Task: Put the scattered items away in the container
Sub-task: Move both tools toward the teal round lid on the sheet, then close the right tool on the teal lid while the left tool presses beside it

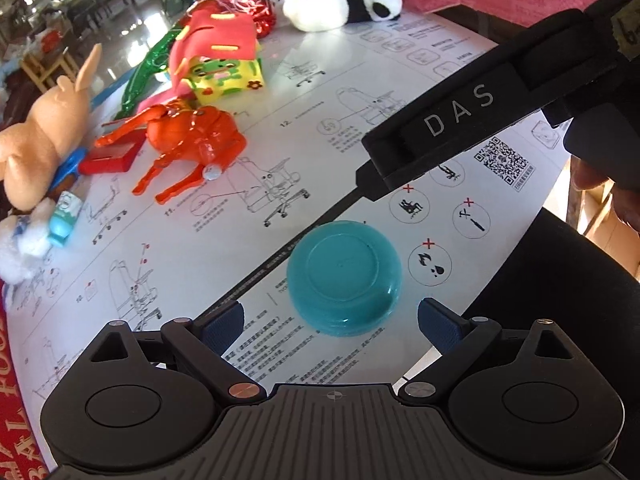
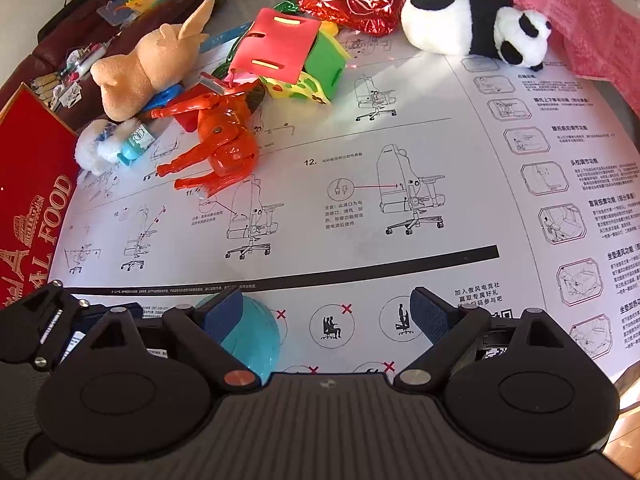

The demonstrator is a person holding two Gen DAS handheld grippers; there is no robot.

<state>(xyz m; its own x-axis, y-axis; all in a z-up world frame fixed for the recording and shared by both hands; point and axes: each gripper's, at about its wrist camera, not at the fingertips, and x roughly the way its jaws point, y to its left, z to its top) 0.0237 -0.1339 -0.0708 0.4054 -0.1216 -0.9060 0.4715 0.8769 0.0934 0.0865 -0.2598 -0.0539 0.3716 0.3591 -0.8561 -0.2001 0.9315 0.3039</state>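
Observation:
A teal bowl (image 1: 344, 278) lies upside down on the white instruction sheet (image 1: 280, 92), just ahead of my open, empty left gripper (image 1: 331, 322). It also shows in the right wrist view (image 2: 256, 334), behind the left finger of my open, empty right gripper (image 2: 326, 316). The right gripper's body (image 1: 480, 120) hangs above the sheet in the left wrist view. Scattered toys lie at the far side: an orange plastic horse (image 2: 224, 140), a tan plush rabbit (image 2: 136, 72), a panda plush (image 2: 476, 28), a red foam piece (image 2: 276, 46) over a frog block (image 1: 226, 78), and a small blue bottle (image 2: 134, 144).
A red foil balloon (image 2: 356, 0) lies near the panda. A pink cloth (image 2: 580, 12) covers the far right corner. A red "FOOD" box (image 2: 32, 200) sits at the left edge. A white fluffy toy (image 2: 90, 152) lies beside the bottle.

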